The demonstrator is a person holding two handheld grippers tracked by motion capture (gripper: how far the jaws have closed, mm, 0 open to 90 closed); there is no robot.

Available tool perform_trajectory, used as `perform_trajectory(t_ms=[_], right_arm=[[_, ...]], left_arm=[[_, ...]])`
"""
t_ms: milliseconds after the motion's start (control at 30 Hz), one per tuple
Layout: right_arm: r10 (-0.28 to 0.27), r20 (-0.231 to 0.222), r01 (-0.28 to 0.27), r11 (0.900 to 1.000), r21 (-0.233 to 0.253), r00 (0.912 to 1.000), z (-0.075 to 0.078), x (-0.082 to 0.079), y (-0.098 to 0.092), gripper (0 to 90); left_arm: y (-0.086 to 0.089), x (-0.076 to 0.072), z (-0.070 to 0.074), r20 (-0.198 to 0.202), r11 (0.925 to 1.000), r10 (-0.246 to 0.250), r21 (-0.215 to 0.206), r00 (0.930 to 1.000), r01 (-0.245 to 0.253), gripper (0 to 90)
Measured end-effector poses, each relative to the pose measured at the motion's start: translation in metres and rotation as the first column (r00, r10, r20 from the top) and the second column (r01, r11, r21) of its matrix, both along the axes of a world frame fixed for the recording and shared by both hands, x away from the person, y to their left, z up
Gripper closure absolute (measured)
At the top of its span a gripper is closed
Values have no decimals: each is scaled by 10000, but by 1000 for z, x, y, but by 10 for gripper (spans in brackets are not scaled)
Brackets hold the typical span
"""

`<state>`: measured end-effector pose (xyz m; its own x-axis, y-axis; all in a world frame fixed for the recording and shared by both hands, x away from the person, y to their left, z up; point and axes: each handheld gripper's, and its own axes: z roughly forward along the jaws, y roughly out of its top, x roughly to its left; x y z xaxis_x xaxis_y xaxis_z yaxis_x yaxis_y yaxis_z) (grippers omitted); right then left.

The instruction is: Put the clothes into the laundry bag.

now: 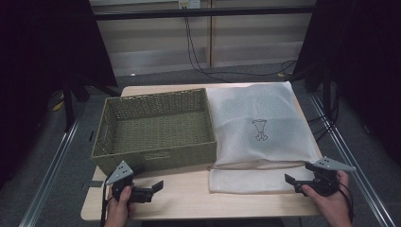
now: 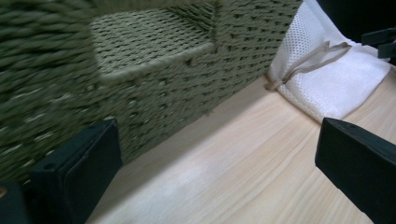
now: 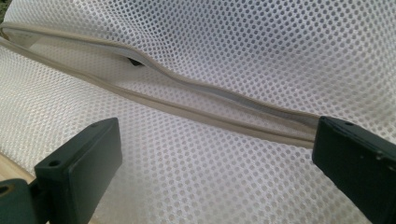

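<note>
A green woven basket [image 1: 156, 127] stands empty on the left half of the wooden table [image 1: 189, 198]. To its right lies a white mesh bag [image 1: 260, 127] with a small dark drawing on it. Its beige-edged opening [image 3: 196, 105] faces the front edge. My left gripper [image 1: 153, 187] is open at the front left, just before the basket's front wall [image 2: 140, 84]. My right gripper [image 1: 294, 181] is open at the bag's front right corner, its jaws wide over the mesh [image 3: 210, 177].
The table's front strip between the two hands is bare wood [image 2: 233, 177]. Dark curtains and metal rails flank the table. Cables [image 1: 198, 56] hang at the back wall.
</note>
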<state>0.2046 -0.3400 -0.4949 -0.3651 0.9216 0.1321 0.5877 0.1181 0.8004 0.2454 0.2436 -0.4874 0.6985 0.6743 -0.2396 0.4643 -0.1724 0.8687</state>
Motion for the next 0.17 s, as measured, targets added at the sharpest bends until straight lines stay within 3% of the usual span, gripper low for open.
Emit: perform_trajectory(t_ms=[167], right_arm=[[79, -13, -79, 10000, -48, 10000, 0, 2, 2, 16]], left_arm=[[2, -2, -2, 31, 9999, 0, 134, 10000, 0, 2]])
